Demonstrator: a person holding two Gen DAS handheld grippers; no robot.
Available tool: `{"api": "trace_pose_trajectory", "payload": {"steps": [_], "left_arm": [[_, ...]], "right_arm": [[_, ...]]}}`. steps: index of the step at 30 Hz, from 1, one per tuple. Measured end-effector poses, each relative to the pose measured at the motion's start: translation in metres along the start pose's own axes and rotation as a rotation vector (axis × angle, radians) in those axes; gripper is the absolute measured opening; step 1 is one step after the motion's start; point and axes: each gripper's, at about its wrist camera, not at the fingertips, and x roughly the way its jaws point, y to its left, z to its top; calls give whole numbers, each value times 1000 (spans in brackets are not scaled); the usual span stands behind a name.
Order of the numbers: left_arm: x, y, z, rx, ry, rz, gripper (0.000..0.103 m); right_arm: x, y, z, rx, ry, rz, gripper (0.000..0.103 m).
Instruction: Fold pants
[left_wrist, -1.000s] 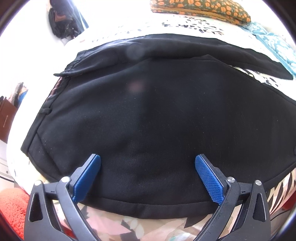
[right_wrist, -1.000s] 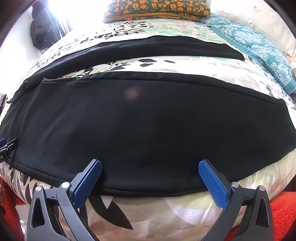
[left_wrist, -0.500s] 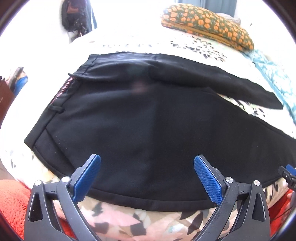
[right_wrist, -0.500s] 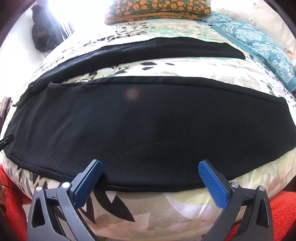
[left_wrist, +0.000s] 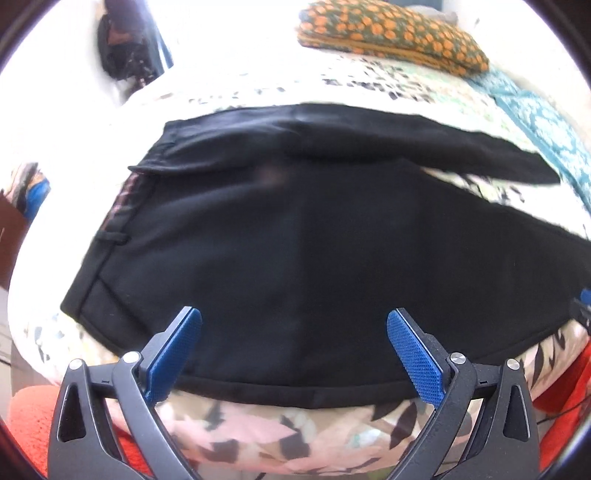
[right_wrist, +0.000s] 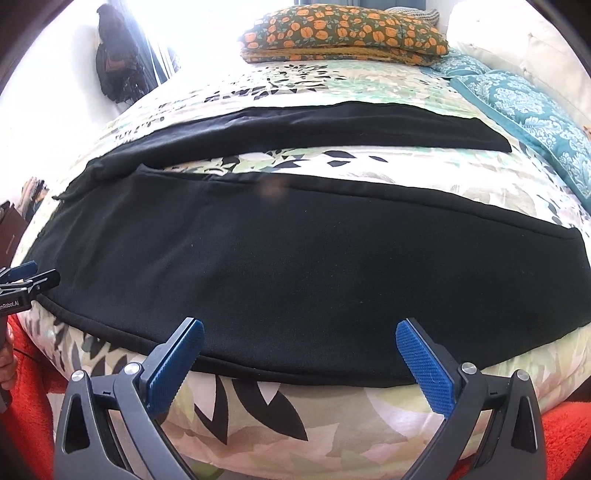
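Leaf-print bedspread (right_wrist: 280, 417) underneath; matte black pants (right_wrist: 295, 266) lie flat ahead of left tongs (left_wrist: 294, 350) and right tongs (right_wrist: 300, 354), both gaping wide, empty.

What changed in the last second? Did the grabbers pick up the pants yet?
Not yet. The left gripper and right gripper both pulled back from the pants, so more of the bed shows below the near edge, and the left view swung toward the waistband. Both stayed open, holding nothing. The pants stayed flat, legs apart.
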Motion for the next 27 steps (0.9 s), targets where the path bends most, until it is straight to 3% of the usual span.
{"api": "trace_pose_trajectory", "payload": {"steps": [2,5,6,7,11,13,16,18,24,25,27], "left_arm": [[-5,38,8,-119,11,-24,101],[4,93,6,-320,91,-99,101],[7,109,1,-380,123,-105,101],[11,122,-5,-431,149,-104,101],[19,157,-19,-568,178,-77,101],[25,168,-19,-595,176,-91,101],[35,173,-13,-602,164,-70,101],[43,173,-8,-614,149,-61,101],[53,181,-5,-649,115,-48,98],[53,183,-6,-658,107,-43,94],[53,188,-7,-669,118,4,58]], "right_arm": [[-16,-6,-1,73,-5,110,103],[-31,-7,-10,132,22,224,103],[-31,-7,-10,132,22,224,103],[-36,-5,-19,167,32,278,103],[-27,6,-22,196,65,379,103],[-11,10,-22,225,94,441,103],[21,16,-29,338,205,550,103],[27,26,-31,352,214,598,103],[40,61,-18,300,195,612,101],[40,61,-18,300,195,612,101],[42,69,-22,288,201,582,100]]}}
